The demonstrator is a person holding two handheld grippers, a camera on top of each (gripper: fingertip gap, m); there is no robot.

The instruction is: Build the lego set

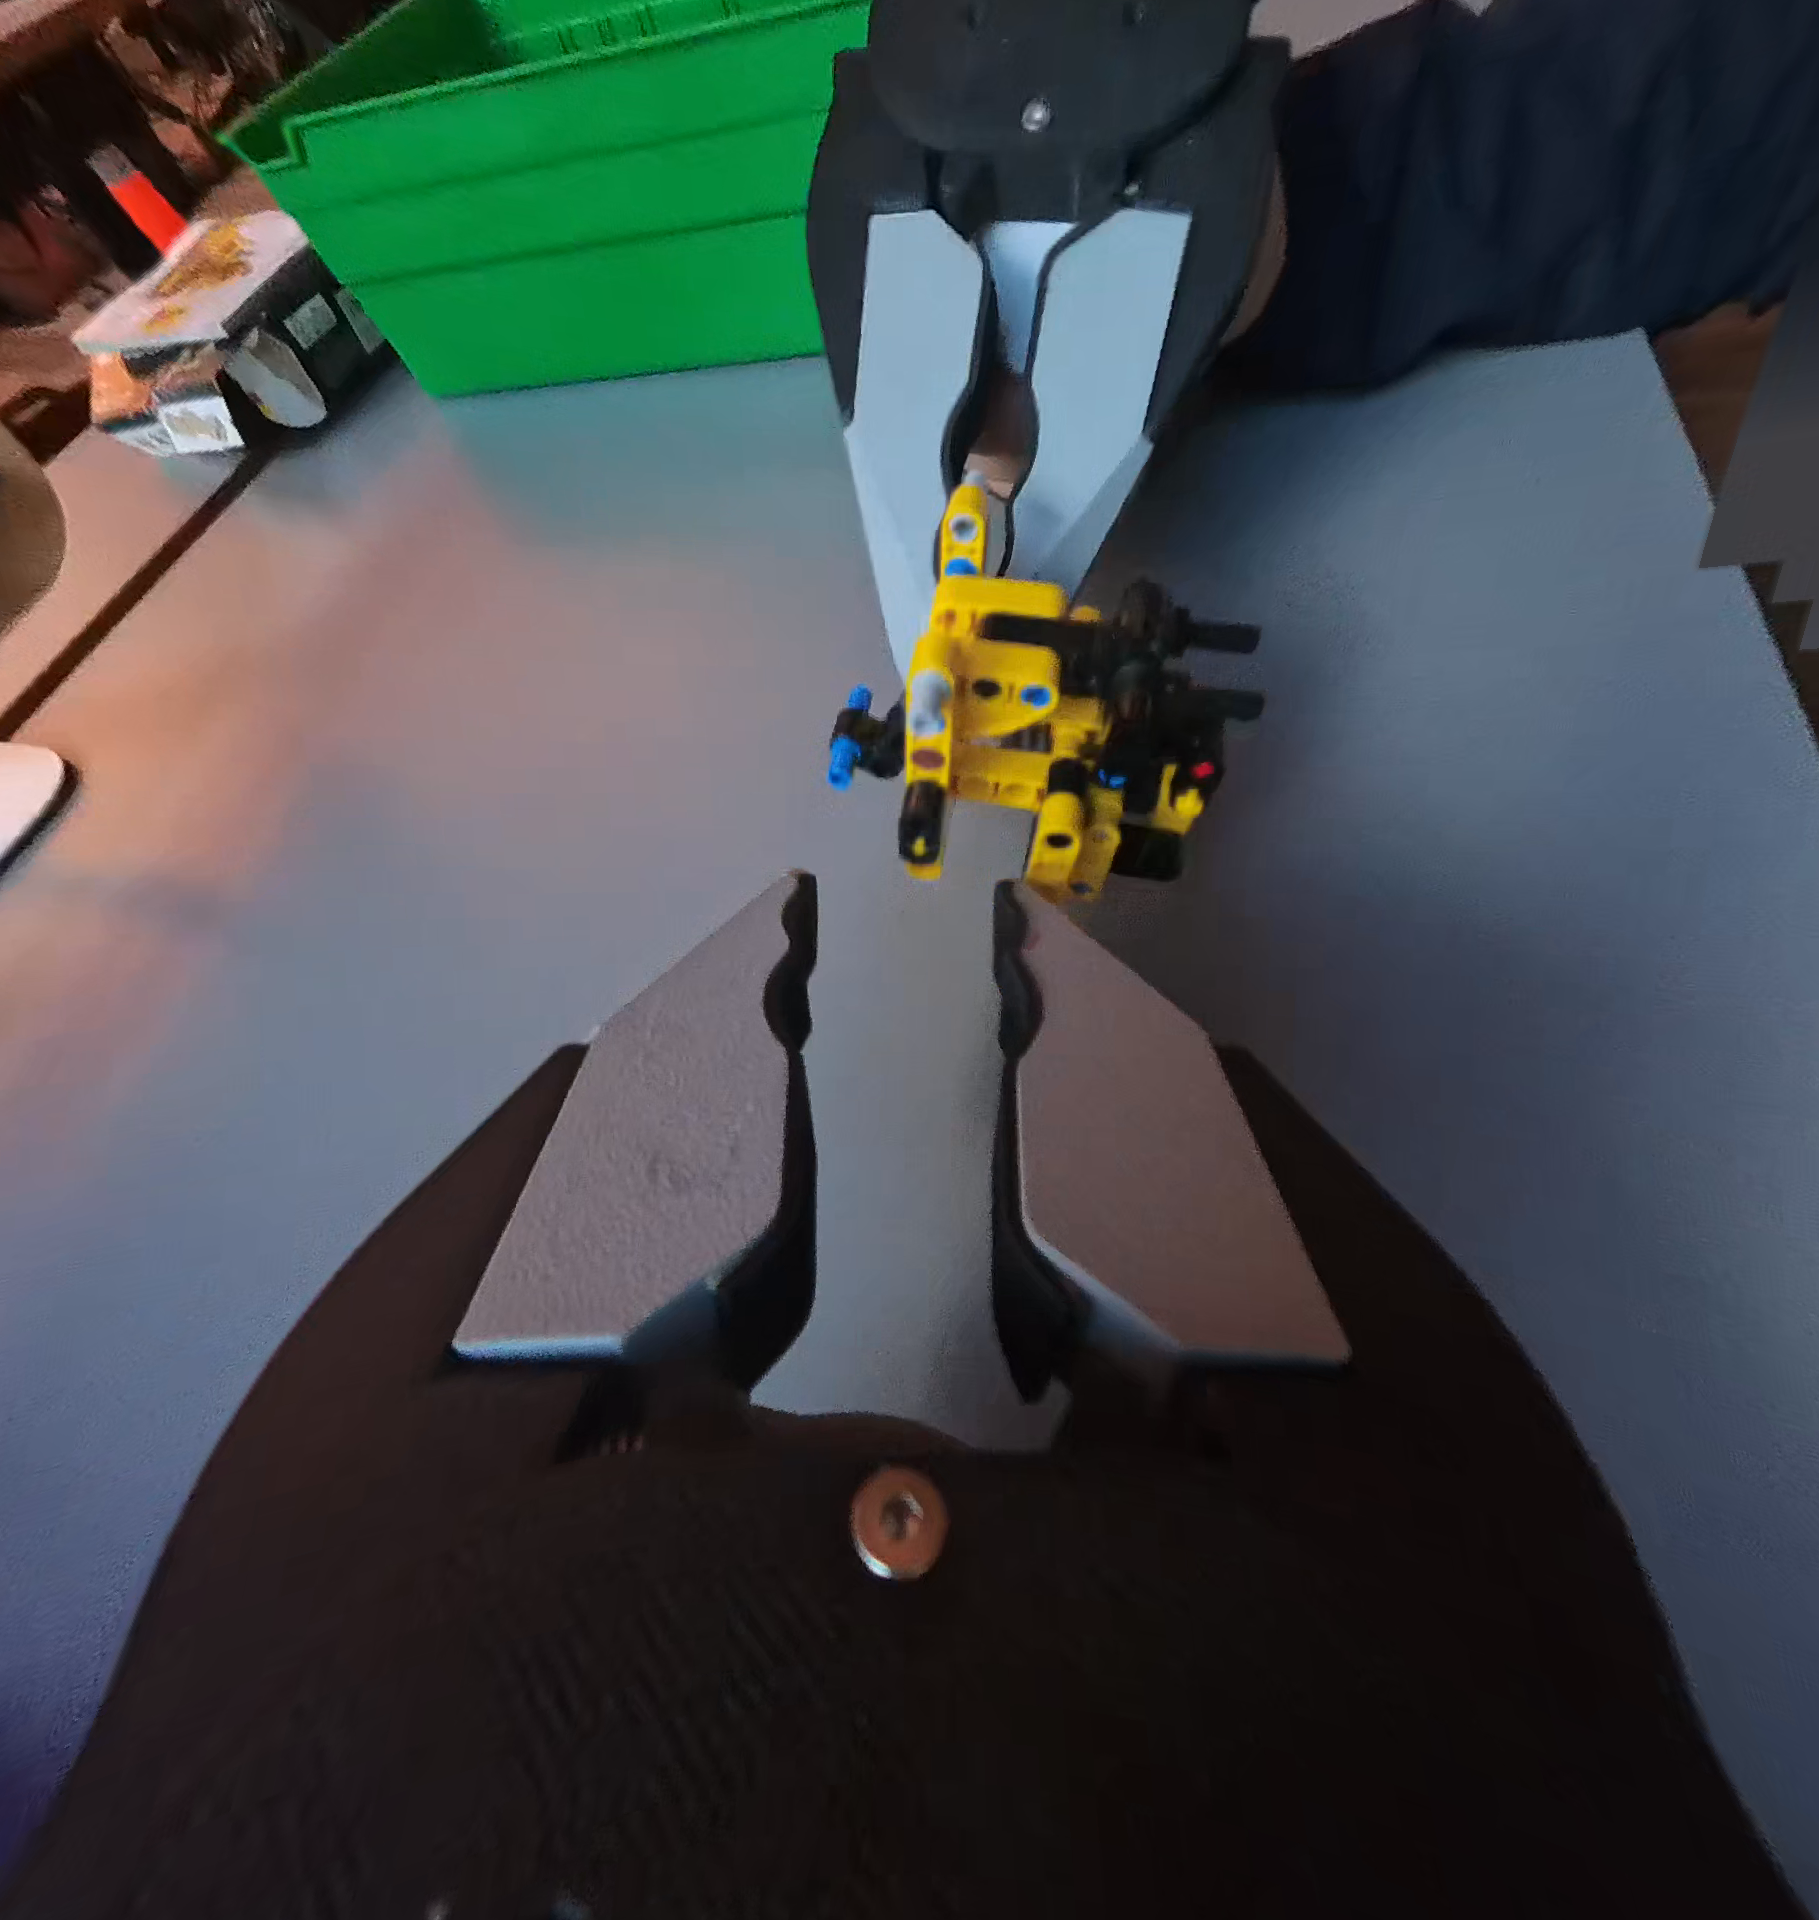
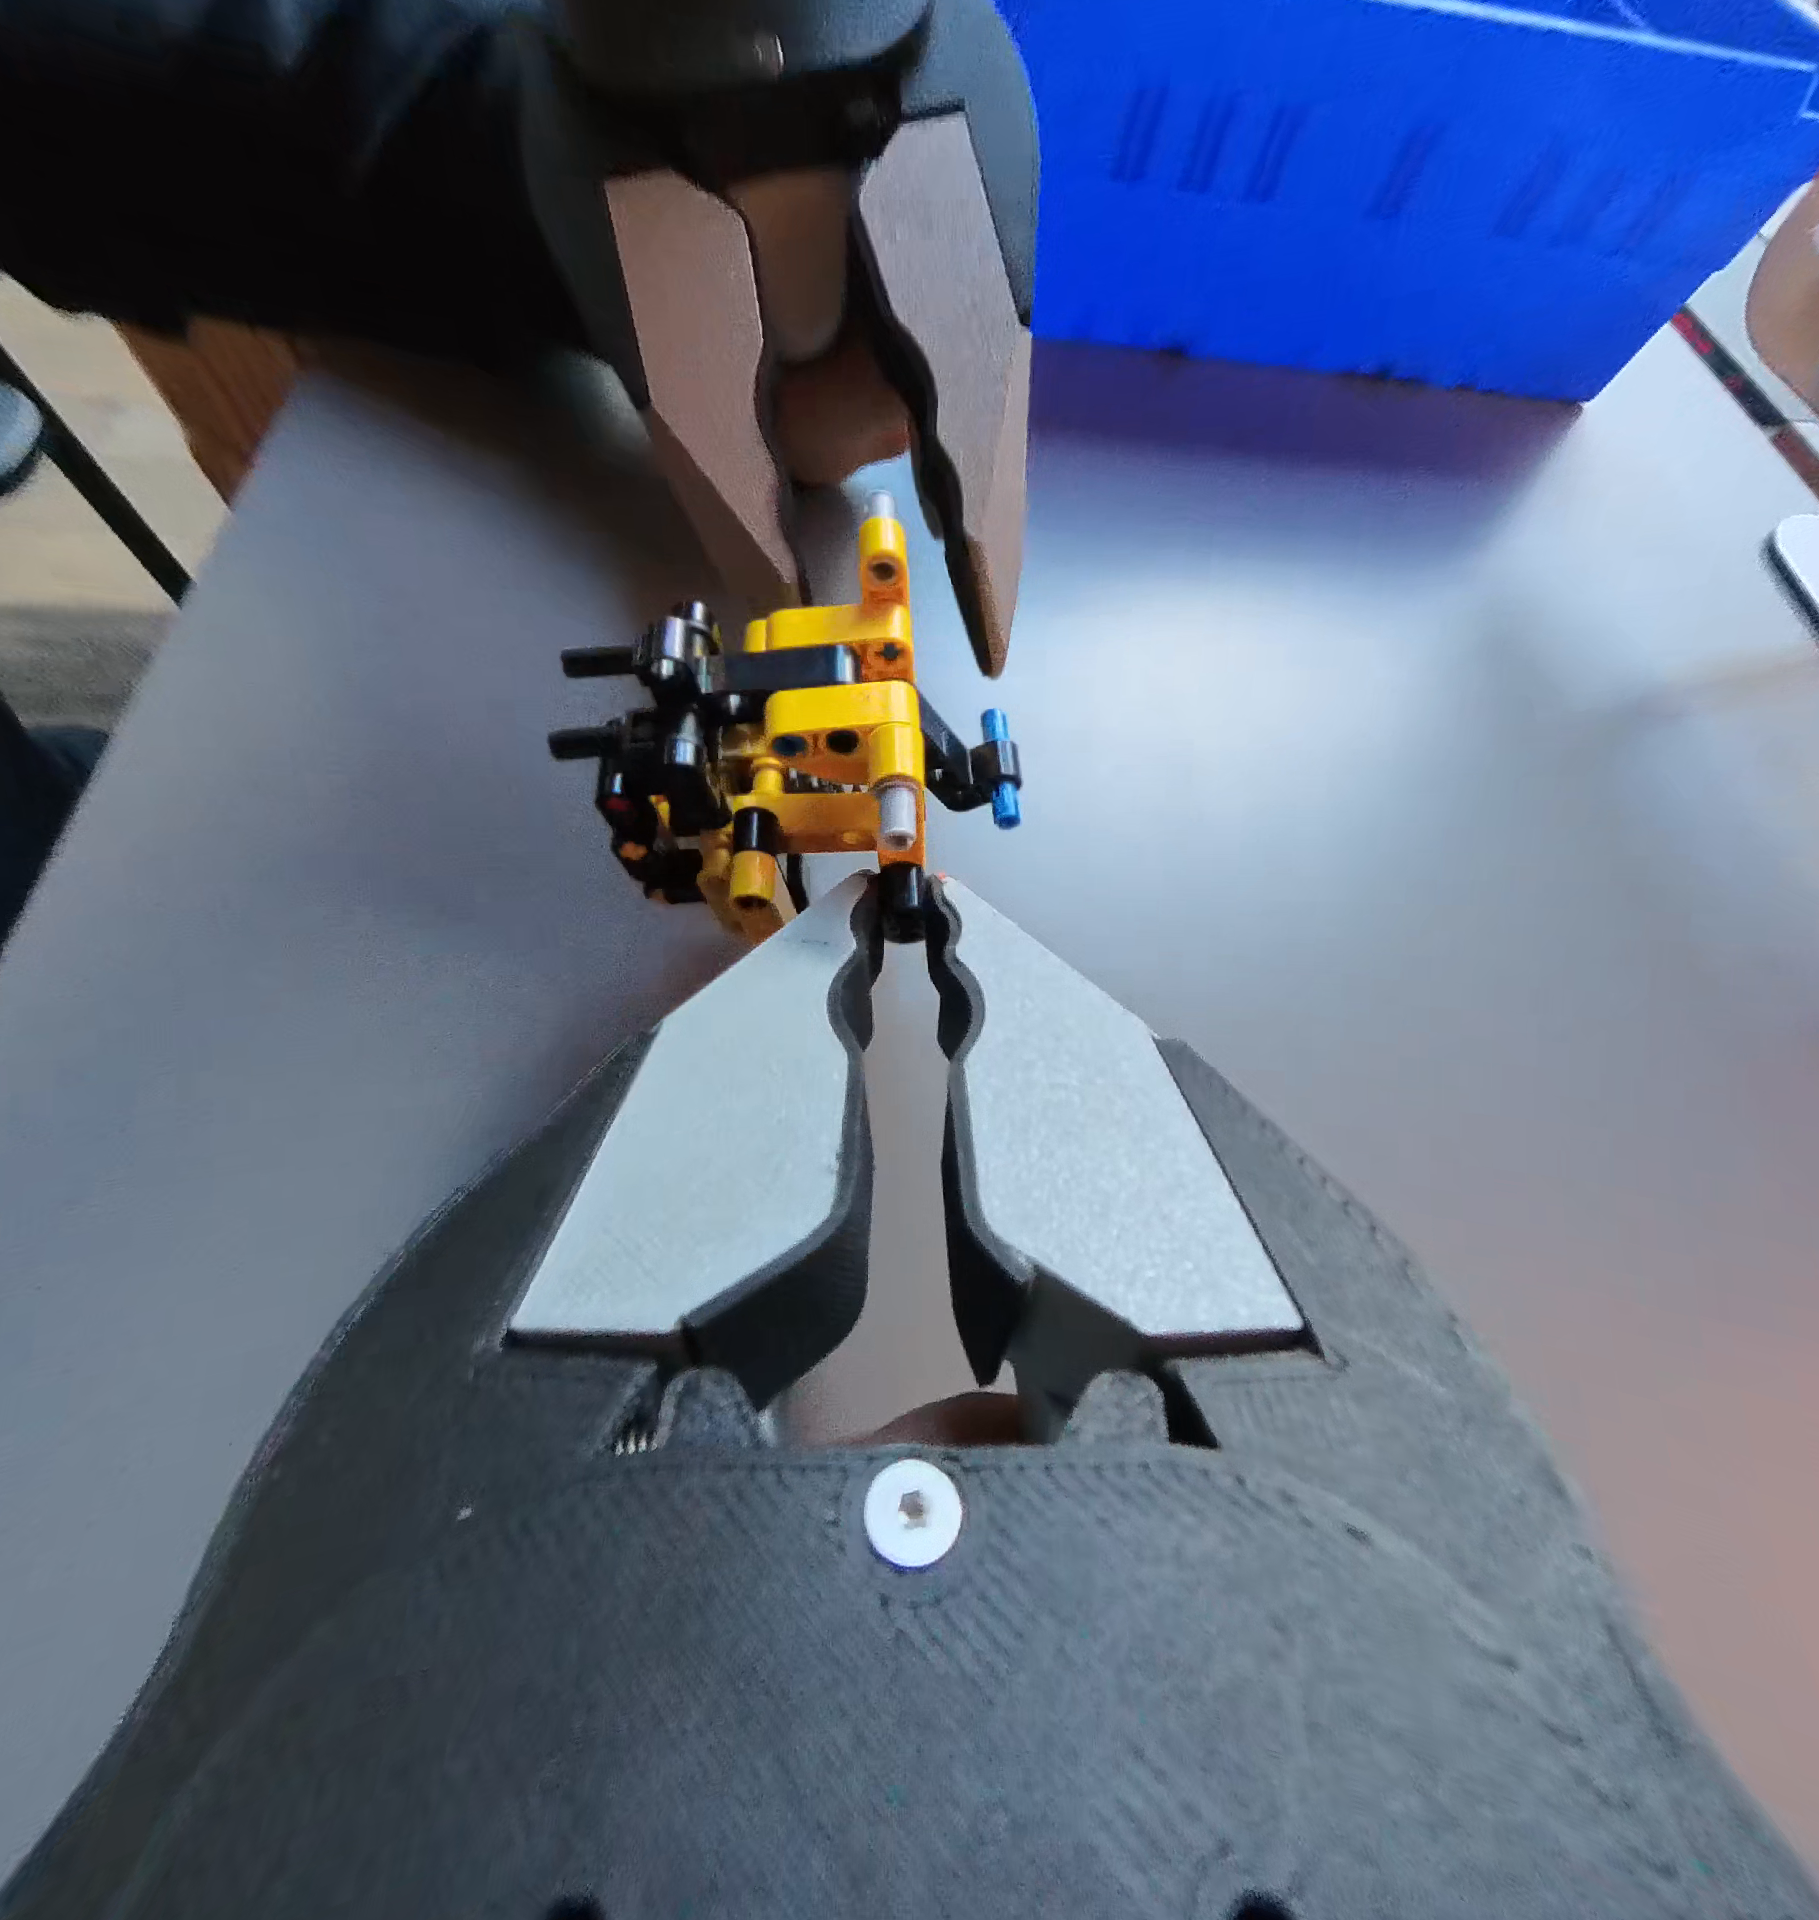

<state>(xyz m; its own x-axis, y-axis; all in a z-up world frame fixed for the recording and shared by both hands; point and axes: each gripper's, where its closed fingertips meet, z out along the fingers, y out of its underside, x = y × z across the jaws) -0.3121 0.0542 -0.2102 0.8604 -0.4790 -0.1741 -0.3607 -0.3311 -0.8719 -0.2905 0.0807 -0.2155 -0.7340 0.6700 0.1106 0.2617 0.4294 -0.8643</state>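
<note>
Right gripper [image 2: 903, 904] pinches the yellow lego assembly [image 2: 801, 748] by a black pin, steadying it — left gripper [image 1: 905, 894] released, poised just beyond.

In the left wrist view, the yellow-and-black lego assembly [image 1: 1030, 727] sits mid-frame above the grey tabletop [image 1: 417, 831], between the two grippers. The green plastic bin [image 1: 572, 208] stands on the table at upper left, a printed cardboard box [image 1: 219, 332] left of it.

In the right wrist view, a blue plastic crate [image 2: 1404, 187] fills the upper right.
</note>
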